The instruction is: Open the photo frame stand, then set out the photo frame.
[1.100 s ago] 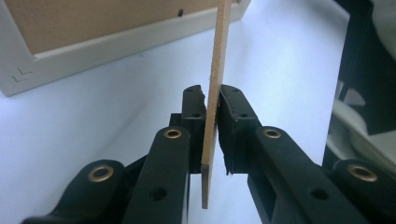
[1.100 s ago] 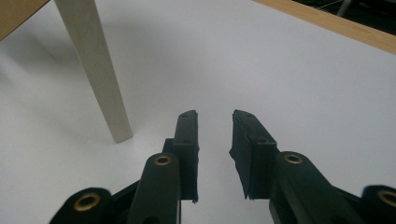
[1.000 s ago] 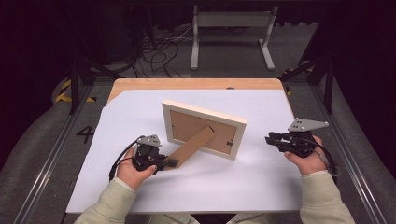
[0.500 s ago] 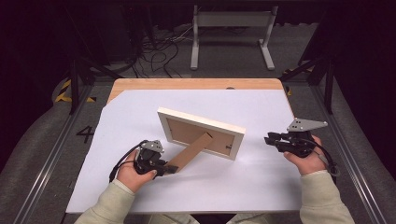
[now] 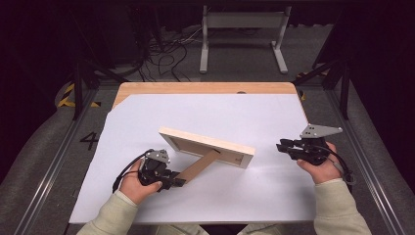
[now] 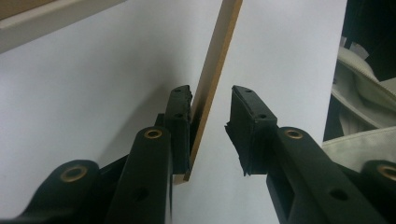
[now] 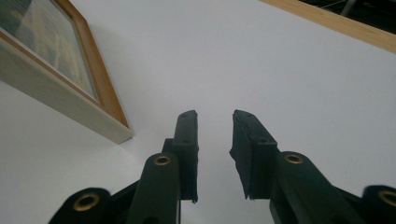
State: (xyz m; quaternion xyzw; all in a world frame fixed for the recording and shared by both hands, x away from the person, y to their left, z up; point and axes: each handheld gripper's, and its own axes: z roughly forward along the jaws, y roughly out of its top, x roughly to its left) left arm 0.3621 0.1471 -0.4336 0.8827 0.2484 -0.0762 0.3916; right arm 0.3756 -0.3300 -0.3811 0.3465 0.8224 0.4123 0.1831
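On the counter: a white sheet [image 5: 244, 117] covers most of the wooden counter [image 5: 205, 88]; its bare wood shows along the far edge.
Picture frame: the pale wooden picture frame [image 5: 208, 142] sits mid-counter, leaning over, its back turned toward you.
Frame stand: the brown stand [image 5: 198, 166] runs from the frame's back down toward your near left, its tip at your left gripper.
Your left gripper: your left gripper [image 5: 171, 180] lies low at the near left of the sheet, with the stand [image 6: 212, 79] between its jaws. Its jaws have just been opening. In the left gripper view one pad touches the stand's face, and the other stands clear of it with a gap, so nothing is clamped.
Your right gripper: your right gripper [image 5: 283, 145] is at the right of the sheet, pointing left toward the frame and well apart from it. Its jaws stand apart with only white sheet between them.
Right gripper view: the frame's front [image 7: 60, 70] shows at the left, glass and a picture inside a brown inner border.
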